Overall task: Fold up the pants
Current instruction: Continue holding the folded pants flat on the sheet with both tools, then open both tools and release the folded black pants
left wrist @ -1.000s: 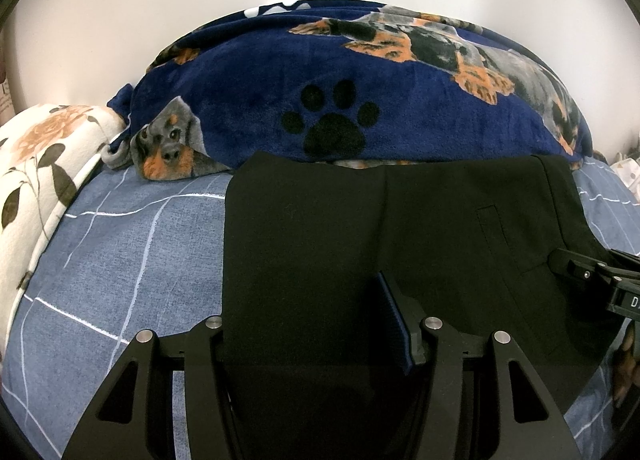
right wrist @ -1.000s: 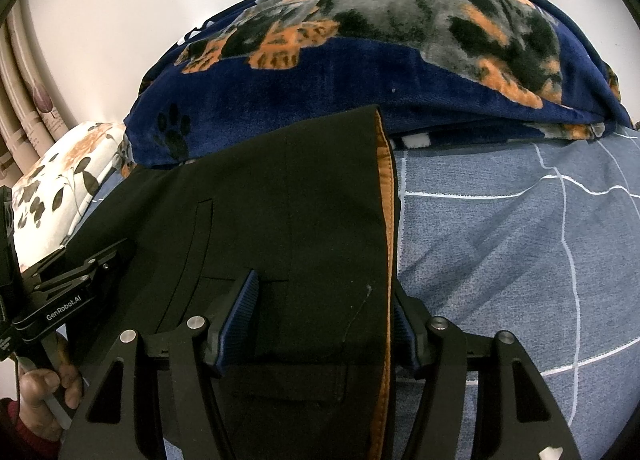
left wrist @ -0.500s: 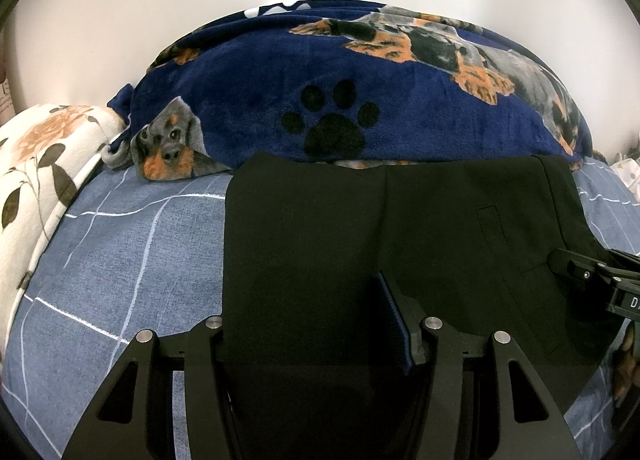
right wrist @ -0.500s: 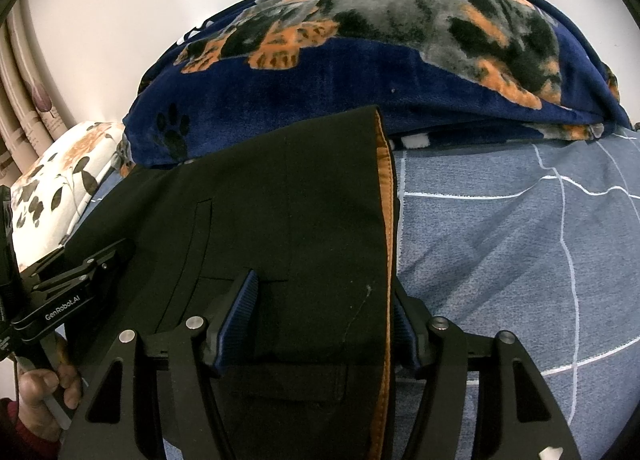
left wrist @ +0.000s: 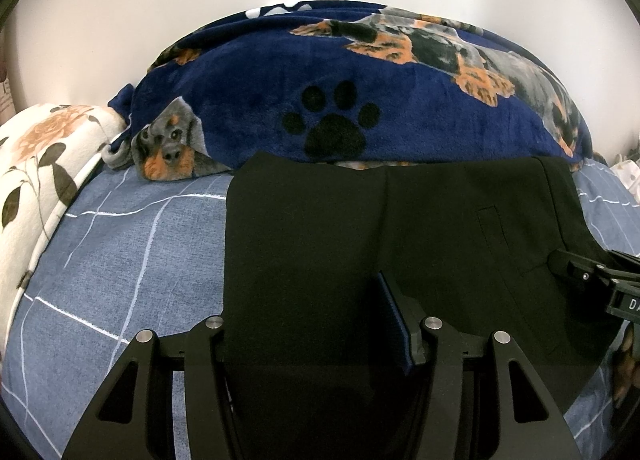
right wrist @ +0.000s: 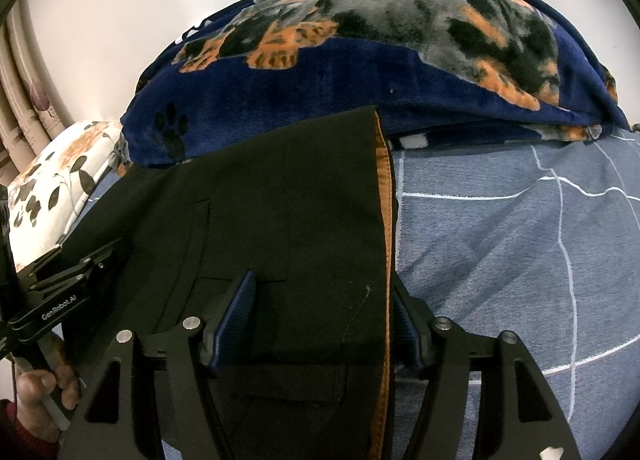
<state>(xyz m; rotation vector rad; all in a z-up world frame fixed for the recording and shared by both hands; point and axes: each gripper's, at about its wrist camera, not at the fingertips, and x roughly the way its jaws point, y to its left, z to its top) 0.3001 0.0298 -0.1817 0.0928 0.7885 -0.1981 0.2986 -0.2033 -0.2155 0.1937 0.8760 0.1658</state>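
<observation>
while pants (left wrist: 304, 260) hide its left finger, left claw (left wrist: 308, 324) spread, right claw (right wrist: 320, 316) spread

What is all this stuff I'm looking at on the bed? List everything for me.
pants: one pair, black with an orange-brown inner waistband, lying flat on the bed, far edge up against the blanket.
blanket: one, navy fleece with dog and paw prints, heaped along the wall.
bedsheet: one, blue-grey with thin white grid lines, under everything.
pillow: one, white with orange flowers and dark leaves, at the left.
curtain: beige, far left edge of the right view.
left gripper: one, black, fingers spread wide with pants between them.
right gripper: one, black with blue pads, also spread wide around the waistband end.
left hand: holding the left gripper's handle.
</observation>
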